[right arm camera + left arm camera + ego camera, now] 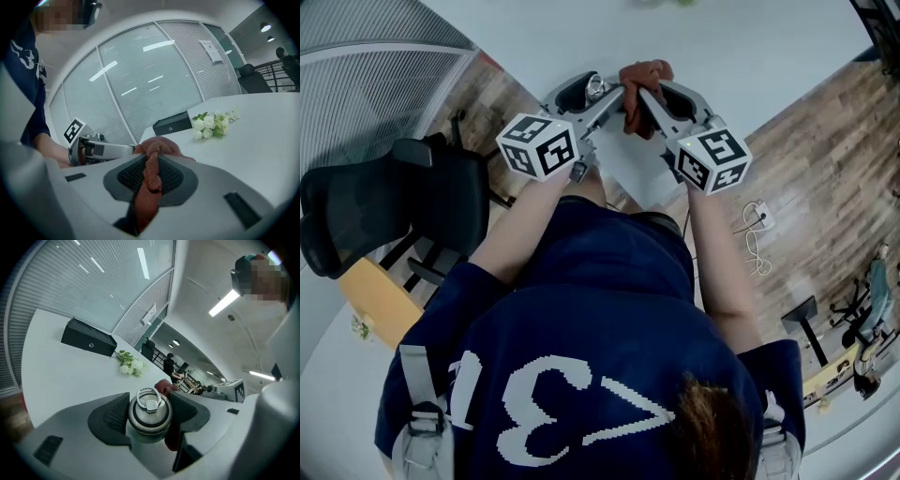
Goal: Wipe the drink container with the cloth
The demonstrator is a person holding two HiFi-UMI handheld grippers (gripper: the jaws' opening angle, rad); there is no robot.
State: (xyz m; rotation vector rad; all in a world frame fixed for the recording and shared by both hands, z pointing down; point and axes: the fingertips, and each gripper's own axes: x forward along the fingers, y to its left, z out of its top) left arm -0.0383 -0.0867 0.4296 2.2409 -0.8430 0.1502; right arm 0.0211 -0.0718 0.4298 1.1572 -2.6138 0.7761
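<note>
**A:** Where's the bottle, and what has hold of it?

**B:** My left gripper (592, 94) has its jaws closed on the bottle (149, 414), just under the cap (149, 401). In the head view it sits at 12 o'clock from my chest, over the near edge of the counter (750, 56). I can't tell whether it rests there. My right gripper (664, 98) has its jaws clamped on the cloth (150, 173), which is bunched like a rope. The cloth lies at 3 o'clock of the bottle and seems to press on its side.

**A:** How do you wipe it well from there?

**B:** I'd keep the left grip firm so the steel doesn't twist. Then I'd drag the cloth along the wall in long strokes and roll the bottle to bring round a fresh side. Only a narrow wad meets the metal, so I'd want more cloth spread out. The hard jaw tips should stay off the bottle.

**A:** Which way does it point?

**B:** The ringed cap faces back into my left gripper's camera. So I judge the long axis runs roughly along that gripper, with the cap toward 6 o'clock and the base toward 12. The body hides behind the cap, so I can't tell the exact tilt.
</note>
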